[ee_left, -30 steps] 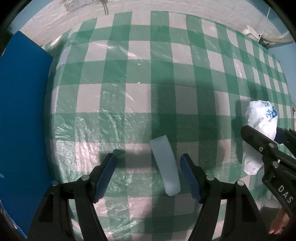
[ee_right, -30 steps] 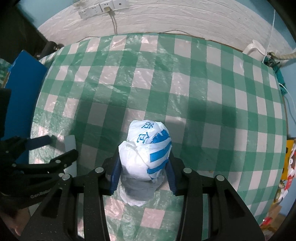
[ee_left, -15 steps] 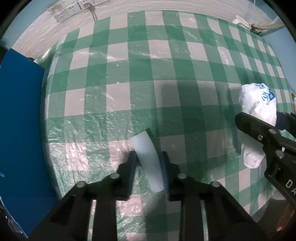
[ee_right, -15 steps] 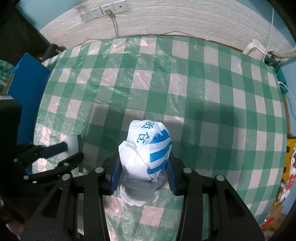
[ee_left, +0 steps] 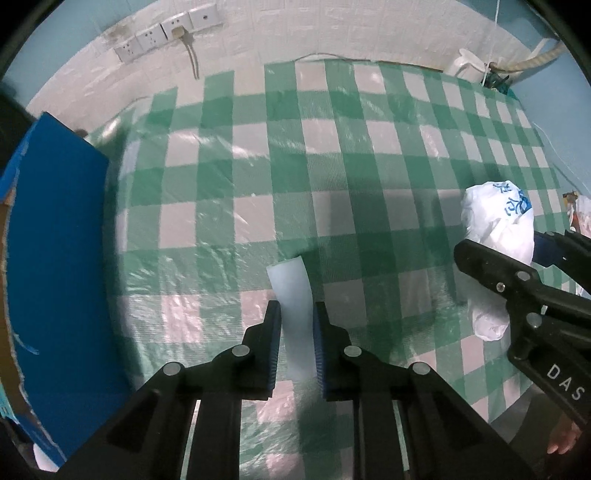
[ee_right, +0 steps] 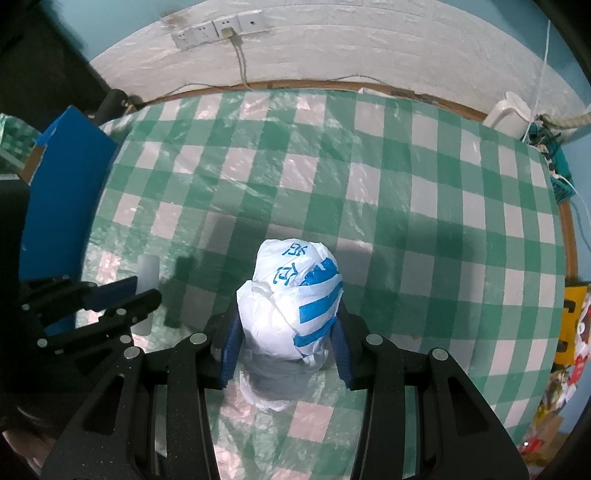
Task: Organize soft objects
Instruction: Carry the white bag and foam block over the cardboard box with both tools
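A pale blue foam strip [ee_left: 293,306] is clamped between the blue pads of my left gripper [ee_left: 296,325], lifted above the green-and-white checked table [ee_left: 332,177]. It also shows in the right wrist view [ee_right: 147,275], held by the left gripper [ee_right: 136,295]. My right gripper [ee_right: 286,332] is shut on a white plastic bag bundle with blue print [ee_right: 295,302], held over the table. In the left wrist view the bundle [ee_left: 498,236] and the right gripper [ee_left: 532,273] are at the right.
A blue cardboard box [ee_left: 51,258] stands at the table's left edge, also seen in the right wrist view [ee_right: 62,192]. A white wall with power sockets [ee_right: 218,29] is behind the table. Cables and a white object [ee_right: 509,114] lie at the back right.
My left gripper closed on the foam strip and lifted it off the table. The right gripper still holds the bag bundle, also raised.
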A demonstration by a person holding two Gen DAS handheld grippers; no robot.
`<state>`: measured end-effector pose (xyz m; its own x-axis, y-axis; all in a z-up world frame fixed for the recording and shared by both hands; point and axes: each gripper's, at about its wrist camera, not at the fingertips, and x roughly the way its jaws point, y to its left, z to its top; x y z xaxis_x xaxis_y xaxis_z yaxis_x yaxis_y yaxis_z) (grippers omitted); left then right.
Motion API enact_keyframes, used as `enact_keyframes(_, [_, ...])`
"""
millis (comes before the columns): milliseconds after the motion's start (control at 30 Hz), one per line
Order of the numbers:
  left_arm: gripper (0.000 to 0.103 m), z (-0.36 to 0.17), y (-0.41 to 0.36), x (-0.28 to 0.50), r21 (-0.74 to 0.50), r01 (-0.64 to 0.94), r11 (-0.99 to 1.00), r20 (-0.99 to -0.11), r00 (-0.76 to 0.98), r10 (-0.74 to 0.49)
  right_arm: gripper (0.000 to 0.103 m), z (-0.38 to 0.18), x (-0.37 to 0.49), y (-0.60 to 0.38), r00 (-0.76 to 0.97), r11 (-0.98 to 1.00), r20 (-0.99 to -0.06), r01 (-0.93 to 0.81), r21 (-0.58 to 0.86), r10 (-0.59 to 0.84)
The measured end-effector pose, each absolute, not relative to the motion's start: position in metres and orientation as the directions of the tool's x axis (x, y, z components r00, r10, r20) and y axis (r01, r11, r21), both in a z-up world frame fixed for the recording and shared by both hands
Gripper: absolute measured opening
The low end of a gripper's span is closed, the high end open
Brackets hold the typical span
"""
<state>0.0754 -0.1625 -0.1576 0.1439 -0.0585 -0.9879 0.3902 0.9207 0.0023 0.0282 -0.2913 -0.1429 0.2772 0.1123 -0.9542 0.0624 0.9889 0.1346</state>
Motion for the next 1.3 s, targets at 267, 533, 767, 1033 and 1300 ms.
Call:
enact_keyframes(267, [0.017, -0.138, -0.146, 0.06, 0.041, 0.403, 0.914, -0.976, 0.211, -0.05, 0.042, -0.128, 0.024, -0.279, 0.3, 0.992, -0.949, 0.037, 0.118, 0.102])
enact_keyframes(533, [0.017, -0.116, -0.139, 0.044, 0.075, 0.408, 0.91, -0.962, 0.269, -0.042, 0.042, -0.112, 0.018, -0.262, 0.321, 0.995, -0.942, -0.008, 0.098, 0.095])
enact_keyframes(767, [0.017, -0.1, -0.127, 0.04, 0.111, 0.403, 0.908, -0.944, 0.329, -0.03, 0.042, -0.101, 0.016, -0.248, 0.336, 0.996, -0.937, -0.035, 0.086, 0.092])
enact_keyframes(1033, [0.017, -0.088, -0.108, 0.035, 0.155, 0.391, 0.907, -0.925, 0.381, -0.007, 0.042, -0.093, 0.015, -0.228, 0.342, 0.995, -0.935, -0.07, 0.077, 0.096])
enact_keyframes(1300, [0.017, -0.077, -0.084, 0.033, 0.177, 0.364, 0.914, -0.909, 0.417, 0.01, 0.042, -0.08, 0.018, -0.199, 0.354, 0.989, -0.928, -0.126, 0.074, 0.115])
